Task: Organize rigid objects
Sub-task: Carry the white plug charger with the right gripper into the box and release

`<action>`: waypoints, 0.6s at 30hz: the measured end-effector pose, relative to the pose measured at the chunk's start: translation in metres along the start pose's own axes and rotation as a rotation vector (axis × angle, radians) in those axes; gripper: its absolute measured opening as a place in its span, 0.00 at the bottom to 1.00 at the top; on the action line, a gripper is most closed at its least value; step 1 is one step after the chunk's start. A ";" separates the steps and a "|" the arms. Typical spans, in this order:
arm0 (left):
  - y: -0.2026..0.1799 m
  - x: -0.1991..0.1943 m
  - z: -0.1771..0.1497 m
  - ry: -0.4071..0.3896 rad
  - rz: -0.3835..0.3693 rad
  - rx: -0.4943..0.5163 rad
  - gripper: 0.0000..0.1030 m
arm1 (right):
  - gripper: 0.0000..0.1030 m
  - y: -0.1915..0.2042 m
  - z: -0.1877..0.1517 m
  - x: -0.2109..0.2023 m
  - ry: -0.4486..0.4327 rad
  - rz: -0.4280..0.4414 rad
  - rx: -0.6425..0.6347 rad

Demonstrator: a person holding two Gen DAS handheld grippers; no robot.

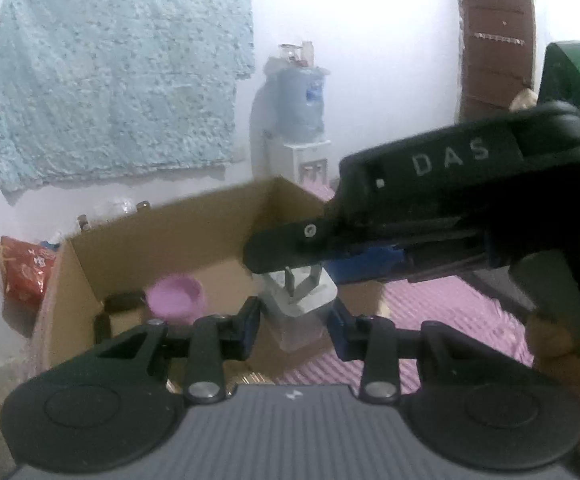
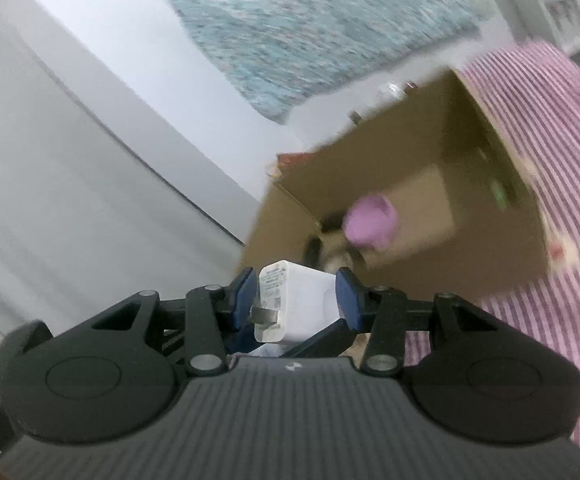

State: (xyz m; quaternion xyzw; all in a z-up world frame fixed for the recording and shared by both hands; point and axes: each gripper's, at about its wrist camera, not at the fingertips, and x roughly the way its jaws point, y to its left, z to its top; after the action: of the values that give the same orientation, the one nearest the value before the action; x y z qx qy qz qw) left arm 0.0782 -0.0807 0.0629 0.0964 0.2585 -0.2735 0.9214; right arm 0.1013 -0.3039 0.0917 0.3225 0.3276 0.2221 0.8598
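My right gripper (image 2: 297,300) is shut on a white plug charger (image 2: 296,306), its metal prongs toward the left finger. It holds the charger in the air just short of an open cardboard box (image 2: 502,252). A pink bowl (image 2: 372,222) and dark items lie inside the box. In the left wrist view my right gripper (image 1: 302,276) reaches in from the right and holds the charger (image 1: 302,292) over the box's near edge. My left gripper (image 1: 293,324) is open, its fingers on either side of a clear plastic container (image 1: 300,330) below the charger. The pink bowl (image 1: 176,298) sits in the box (image 1: 162,236).
The box stands on a pink striped cloth (image 1: 450,312). A red bag (image 1: 24,272) lies left of the box. A water dispenser (image 1: 302,120) stands by the back wall, with a blue cloth (image 1: 118,76) hung on the wall and a brown door (image 1: 496,48) at the right.
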 end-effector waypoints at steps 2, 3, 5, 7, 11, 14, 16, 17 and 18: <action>0.011 0.006 0.015 0.011 -0.004 -0.019 0.37 | 0.43 0.007 0.021 0.010 0.006 -0.002 -0.040; 0.015 0.014 0.024 0.032 -0.002 -0.019 0.37 | 0.43 0.007 0.029 0.016 0.015 -0.003 -0.050; 0.023 0.032 0.037 0.069 -0.008 -0.040 0.36 | 0.43 0.003 0.048 0.031 0.038 -0.016 -0.054; 0.030 0.055 0.048 0.126 -0.011 -0.060 0.36 | 0.43 -0.004 0.065 0.046 0.069 -0.035 -0.048; 0.044 0.103 0.055 0.251 -0.014 -0.111 0.36 | 0.43 -0.024 0.087 0.089 0.161 -0.070 0.019; 0.053 0.135 0.051 0.344 -0.029 -0.160 0.34 | 0.43 -0.043 0.090 0.115 0.226 -0.093 0.079; 0.055 0.147 0.048 0.381 -0.027 -0.165 0.33 | 0.43 -0.055 0.086 0.126 0.253 -0.119 0.111; 0.056 0.151 0.047 0.395 -0.023 -0.162 0.33 | 0.43 -0.059 0.084 0.130 0.262 -0.124 0.120; 0.056 0.155 0.046 0.409 -0.019 -0.160 0.33 | 0.43 -0.063 0.082 0.133 0.267 -0.129 0.125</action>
State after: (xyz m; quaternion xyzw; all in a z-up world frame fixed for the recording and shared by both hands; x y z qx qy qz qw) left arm 0.2400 -0.1194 0.0218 0.0739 0.4618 -0.2354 0.8520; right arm 0.2613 -0.3019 0.0394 0.3212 0.4723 0.1867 0.7993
